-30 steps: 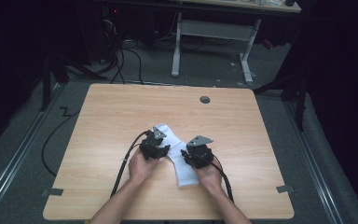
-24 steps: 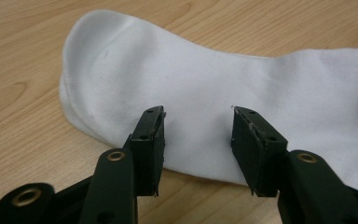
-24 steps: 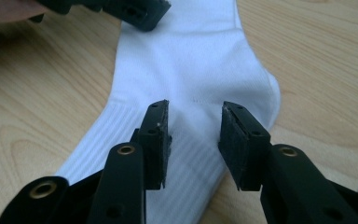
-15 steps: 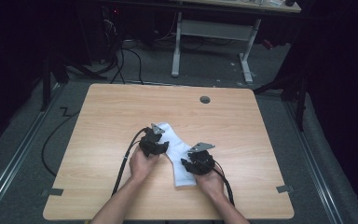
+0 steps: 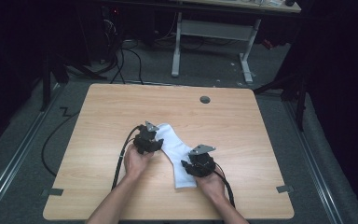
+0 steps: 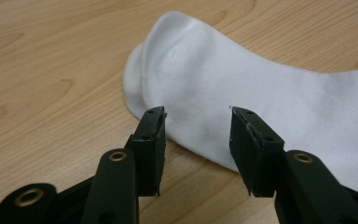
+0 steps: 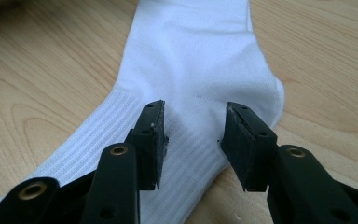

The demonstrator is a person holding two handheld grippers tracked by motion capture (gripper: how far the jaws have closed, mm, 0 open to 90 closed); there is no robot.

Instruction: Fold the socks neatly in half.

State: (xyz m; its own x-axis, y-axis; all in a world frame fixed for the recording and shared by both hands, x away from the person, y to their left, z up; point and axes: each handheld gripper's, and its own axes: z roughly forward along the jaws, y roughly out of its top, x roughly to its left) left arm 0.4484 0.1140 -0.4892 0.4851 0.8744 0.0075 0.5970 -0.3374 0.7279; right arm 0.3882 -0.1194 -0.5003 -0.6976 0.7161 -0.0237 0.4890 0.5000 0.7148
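A white sock (image 5: 171, 148) lies flat on the wooden table (image 5: 242, 130), bent at the heel. My left gripper (image 5: 157, 142) hovers at its toe end, jaws open over the sock's edge (image 6: 242, 84) without pressing it; they have just closed a little. My right gripper (image 5: 187, 166) is at the heel, above the ribbed cuff. In the right gripper view its fingertips (image 7: 193, 116) stand apart over the sock (image 7: 191, 46); the jaws have just been opening, with the fabric below them, not pinched. In the left gripper view my left gripper (image 6: 196, 121) is empty.
A round grommet hole (image 5: 205, 99) sits near the table's far edge. Black cables (image 5: 121, 156) trail from both grippers toward the near edge. A white-legged desk (image 5: 214, 32) and floor cables lie beyond the table.
My right gripper has drawn back a little toward the near edge, along the sock's cuff. The left gripper and the sock have stayed in place.
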